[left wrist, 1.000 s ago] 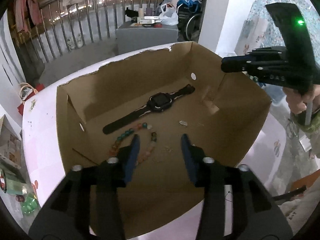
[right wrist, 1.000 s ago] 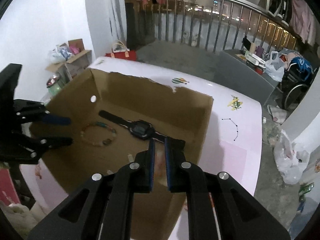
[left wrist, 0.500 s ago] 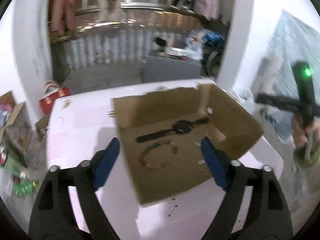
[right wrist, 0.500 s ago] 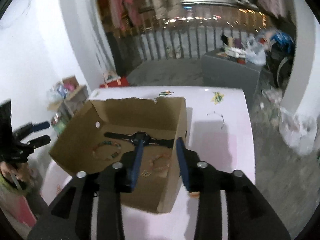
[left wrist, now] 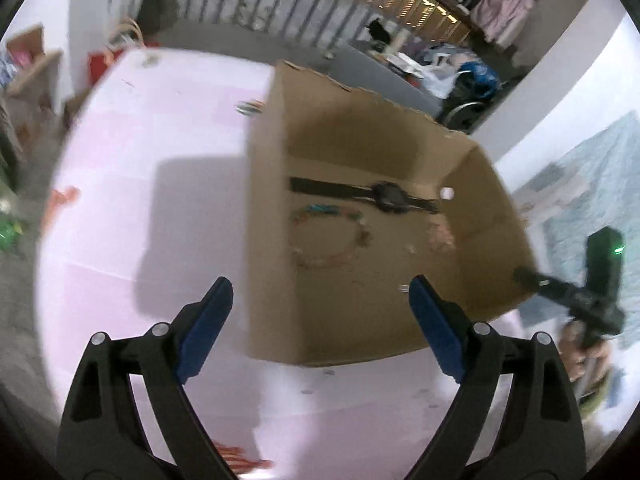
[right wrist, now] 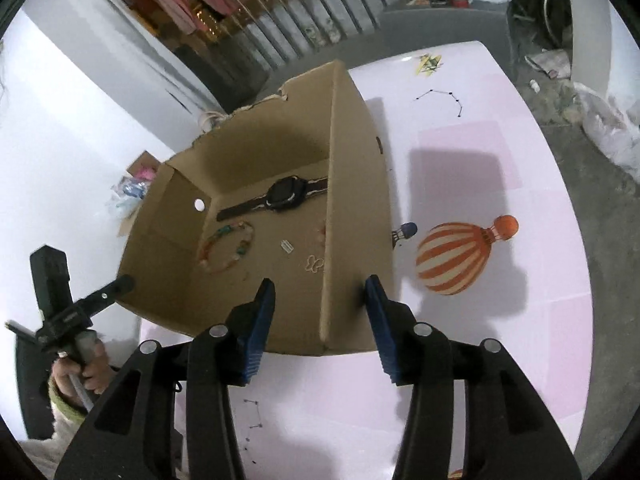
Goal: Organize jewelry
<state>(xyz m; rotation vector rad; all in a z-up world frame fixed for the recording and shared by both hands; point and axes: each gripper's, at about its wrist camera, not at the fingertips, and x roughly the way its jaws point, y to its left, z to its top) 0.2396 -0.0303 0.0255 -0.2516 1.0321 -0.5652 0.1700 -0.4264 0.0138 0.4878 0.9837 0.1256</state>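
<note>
An open cardboard box [left wrist: 264, 240] [right wrist: 352, 208] stands on a pale pink table [left wrist: 140, 200] [right wrist: 500, 340]. Inside lie a black watch [left wrist: 384, 196] [right wrist: 286, 196], a coloured bead bracelet [left wrist: 326, 240] [right wrist: 226, 246], a pinkish bracelet [left wrist: 440, 240], a small silver clip [right wrist: 287, 246] and a thin wire earring [right wrist: 314, 264]. My left gripper [left wrist: 320, 300] is wide open and empty, held high above the box's near side. My right gripper [right wrist: 320, 300] is open and empty above the box's near right corner. Each gripper shows in the other's view [left wrist: 576, 300] [right wrist: 72, 308].
The table top carries printed hot-air balloon pictures [right wrist: 456, 258] and small star-line drawings [right wrist: 440, 98]. A railing [left wrist: 340, 0], a grey cabinet, bags and hanging clothes lie beyond the table. A shelf with boxes [left wrist: 24, 68] stands at the left.
Both grippers have pulled back and up from the box. The left one has opened wide; the right one has gone from nearly shut to open.
</note>
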